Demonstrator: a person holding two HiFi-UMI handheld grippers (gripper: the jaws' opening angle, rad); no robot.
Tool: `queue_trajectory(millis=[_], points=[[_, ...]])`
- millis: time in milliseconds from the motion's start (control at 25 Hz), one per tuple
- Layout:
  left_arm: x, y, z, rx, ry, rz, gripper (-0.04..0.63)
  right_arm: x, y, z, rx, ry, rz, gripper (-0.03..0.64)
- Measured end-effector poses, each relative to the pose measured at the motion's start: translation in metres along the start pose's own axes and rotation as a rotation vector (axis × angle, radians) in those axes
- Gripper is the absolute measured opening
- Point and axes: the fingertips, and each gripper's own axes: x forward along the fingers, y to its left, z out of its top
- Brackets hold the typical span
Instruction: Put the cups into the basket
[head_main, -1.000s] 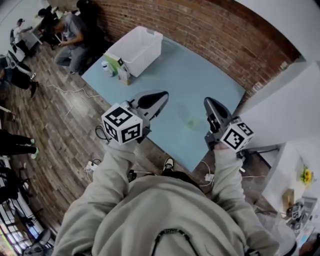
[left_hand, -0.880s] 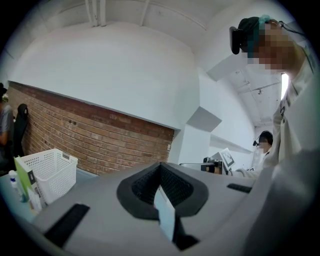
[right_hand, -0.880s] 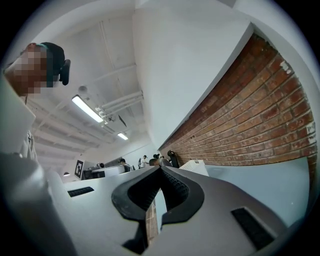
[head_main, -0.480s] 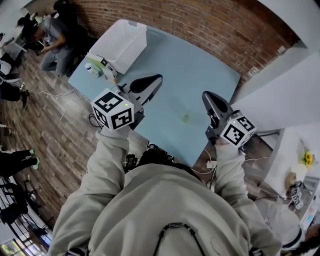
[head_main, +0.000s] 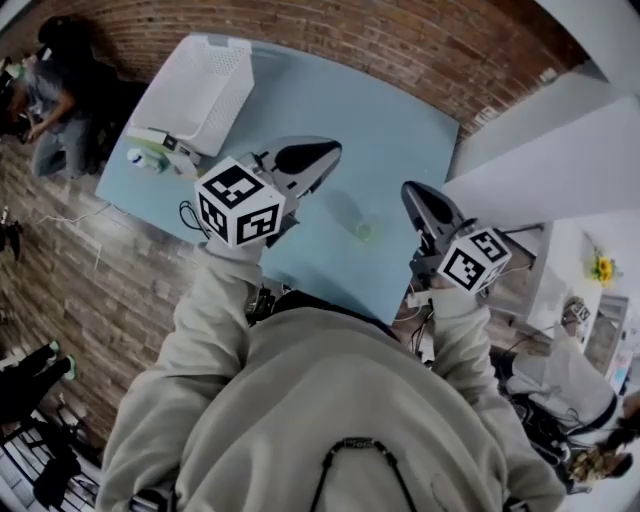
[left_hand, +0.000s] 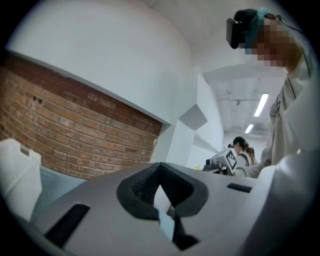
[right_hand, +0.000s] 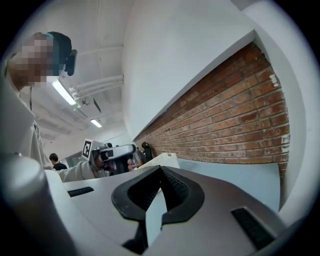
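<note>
In the head view a white mesh basket (head_main: 195, 90) stands at the far left end of a light blue table (head_main: 330, 100). A small clear, greenish cup (head_main: 364, 232) sits on the table's near part, between my two grippers. Small cups and a carton (head_main: 152, 152) stand by the basket's near side. My left gripper (head_main: 325, 155) hovers above the table, left of the clear cup, jaws shut and empty. My right gripper (head_main: 413, 195) hangs right of that cup, also shut on nothing. The basket's corner (left_hand: 17, 180) shows in the left gripper view, and the basket (right_hand: 162, 161) lies far ahead in the right gripper view.
A brick wall (head_main: 380, 40) runs along the table's far edge, and a white wall (head_main: 540, 150) rises at its right end. People sit beyond the table's left end (head_main: 50, 70). Cables lie on the wooden floor (head_main: 60, 215). Another person (head_main: 575, 380) is at the right.
The head camera has swung: table and basket drifted left and up in the picture. Both grippers kept roughly their places, still shut; the left one sits slightly higher over the table.
</note>
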Motion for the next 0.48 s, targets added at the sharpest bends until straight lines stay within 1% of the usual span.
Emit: queue_trajectory(millis=[80,120,240,360,480], points=[[-0.006,-0.008,-0.009,-0.070,-0.016,-0.085,-0.003,-0.007,-0.002,-0.008,-0.002,0.015,-0.047,0.011],[-0.009,-0.008,-0.014,-0.082,-0.009,-0.102,-0.003,-0.011,-0.006,-0.011,-0.003,0.020,-0.067,0.011],[-0.011,0.012,-0.025,-0.093,0.019,-0.061,-0.003,-0.021,-0.020,-0.015,0.016,0.019,-0.110,0.011],[-0.005,0.028,-0.033,-0.150,0.014,-0.042,-0.003,-0.022,-0.034,-0.018,0.026,0.027,-0.136,0.011],[0.001,0.035,-0.040,-0.162,0.011,-0.014,-0.003,-0.028,-0.043,-0.024,0.010,0.049,-0.162,0.011]])
